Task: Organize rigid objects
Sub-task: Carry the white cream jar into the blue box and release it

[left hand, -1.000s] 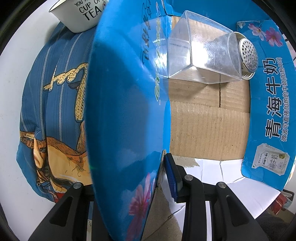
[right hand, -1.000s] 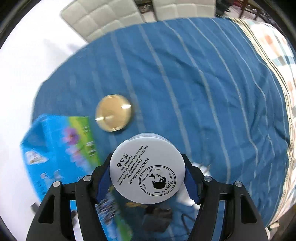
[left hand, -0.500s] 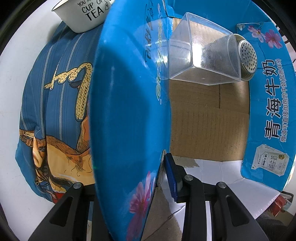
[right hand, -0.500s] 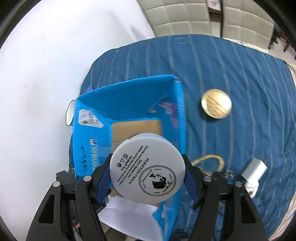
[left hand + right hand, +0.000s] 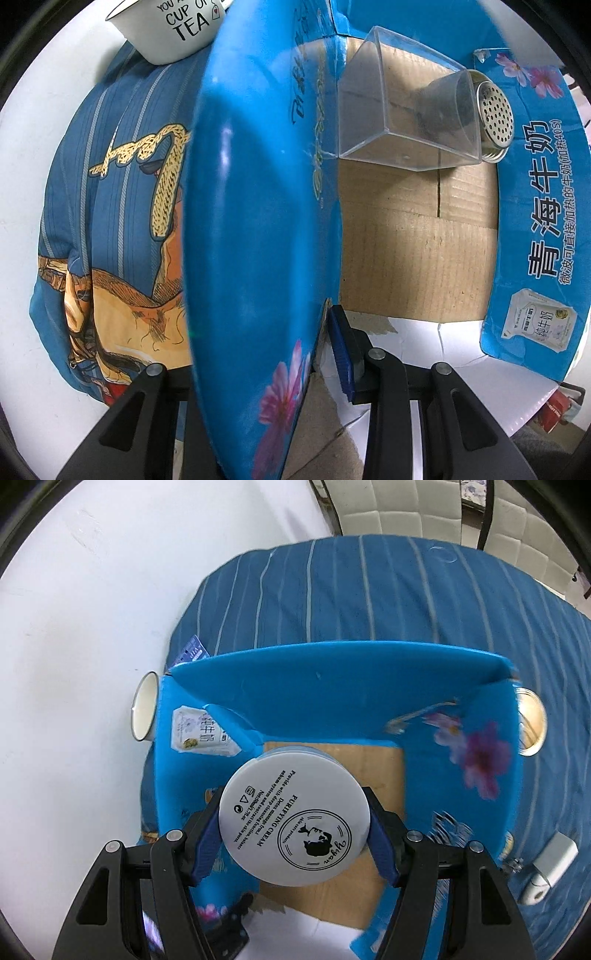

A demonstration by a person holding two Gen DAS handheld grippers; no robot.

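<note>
My left gripper (image 5: 321, 350) points straight down and is shut on the near flap (image 5: 258, 221) of an open blue milk carton box, with only one blue pad showing. On the box's brown cardboard floor (image 5: 413, 258) a clear square shaker jar (image 5: 399, 110) with a perforated metal lid lies on its side. My right gripper (image 5: 295, 830) is shut on a round white cream jar (image 5: 295, 812) with black print. It hangs above the open blue box (image 5: 332, 686), over its cardboard floor (image 5: 388, 771).
A white enamel mug (image 5: 142, 709) stands against the box's outer wall, beside the white wall. A round gold tin (image 5: 532, 723) lies just beyond the opposite box wall. A white charger (image 5: 550, 864) rests on the blue striped bedcover (image 5: 406, 590). White padded chairs stand behind.
My right gripper carried the cream jar sideways across the bedcover to above the open box. A shadow now falls on the shaker jar. The left gripper kept its hold and place.
</note>
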